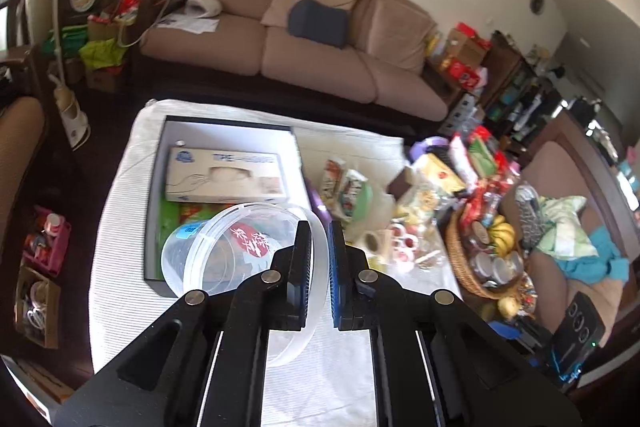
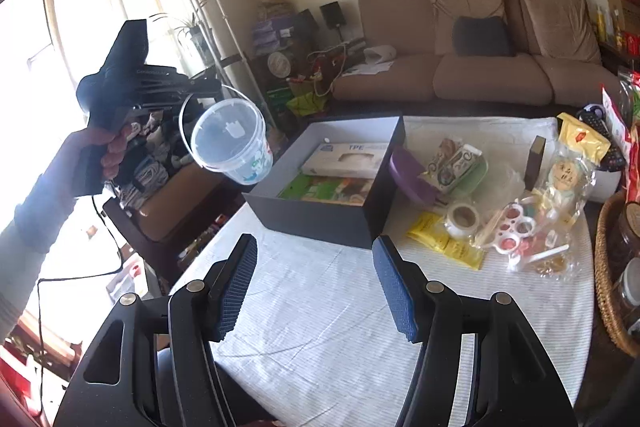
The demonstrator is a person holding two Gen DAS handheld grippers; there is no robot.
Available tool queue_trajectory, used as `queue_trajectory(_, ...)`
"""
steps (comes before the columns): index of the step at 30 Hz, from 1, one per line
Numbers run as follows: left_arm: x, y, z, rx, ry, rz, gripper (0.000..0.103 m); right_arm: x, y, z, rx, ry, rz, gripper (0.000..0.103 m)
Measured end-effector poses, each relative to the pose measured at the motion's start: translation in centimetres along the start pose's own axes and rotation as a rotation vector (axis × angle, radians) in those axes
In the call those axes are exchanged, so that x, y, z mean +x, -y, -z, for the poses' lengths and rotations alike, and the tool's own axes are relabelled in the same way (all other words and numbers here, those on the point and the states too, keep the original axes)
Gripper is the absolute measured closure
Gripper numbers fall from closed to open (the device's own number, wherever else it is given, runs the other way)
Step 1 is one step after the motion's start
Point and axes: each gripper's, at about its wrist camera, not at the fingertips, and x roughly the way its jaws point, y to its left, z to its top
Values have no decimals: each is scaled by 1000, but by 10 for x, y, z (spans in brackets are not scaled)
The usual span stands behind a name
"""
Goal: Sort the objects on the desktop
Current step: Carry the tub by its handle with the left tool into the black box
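At the bottom of the left wrist view, the left gripper (image 1: pixel 319 239) has its fingers drawn narrow around the rim of a clear plastic bucket (image 1: pixel 224 251), which hangs in the lower centre of the frame, tilted with its mouth toward the camera. In the right wrist view the same bucket (image 2: pixel 232 141) shows at centre left, held up in the air to the left of the table, with the person's left hand (image 2: pixel 106 155) on the gripper handle. The right gripper (image 2: pixel 316 283) fills the bottom of its own frame, fingers spread wide with nothing between them, above the white striped tablecloth (image 2: pixel 320 307). Beyond it, at the frame's centre, a black open box (image 2: pixel 320 219) sits on the cloth and holds a glove carton (image 2: pixel 344 159) and a green package (image 2: pixel 304 187). To the right of the box lie a roll of tape (image 2: pixel 462 217), yellow packets (image 2: pixel 444 239) and bagged snacks (image 2: pixel 448 159). A wicker basket (image 2: pixel 604 267) stands at the right edge. A brown sofa (image 2: pixel 480 67) runs along the far wall.
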Motion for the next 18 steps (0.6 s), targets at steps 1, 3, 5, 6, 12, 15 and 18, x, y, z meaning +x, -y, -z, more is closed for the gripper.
queue_trajectory(1,6,-11,-2,-10,-4,-15,96,7,0,1,3,-7,-3,40)
queue_trajectory(3,19,-30,-6,-30,-14,-34,95,20,4,2,18,-17,-11,40)
queue_trajectory(5,36,-51,-7,-57,-31,-46,95,33,9,4,35,-29,-19,40)
queue_trajectory(6,44,-61,-5,-70,-40,-52,95,38,10,5,39,-34,-20,40)
queue_trajectory(12,94,-110,2,-157,-88,-45,95,65,23,12,43,-76,-16,40)
queue_trajectory(15,105,-122,3,-200,-89,-5,95,74,30,15,48,-97,-13,40)
queue_trajectory(18,107,-124,-3,-203,-86,20,95,81,37,19,59,-111,-9,40)
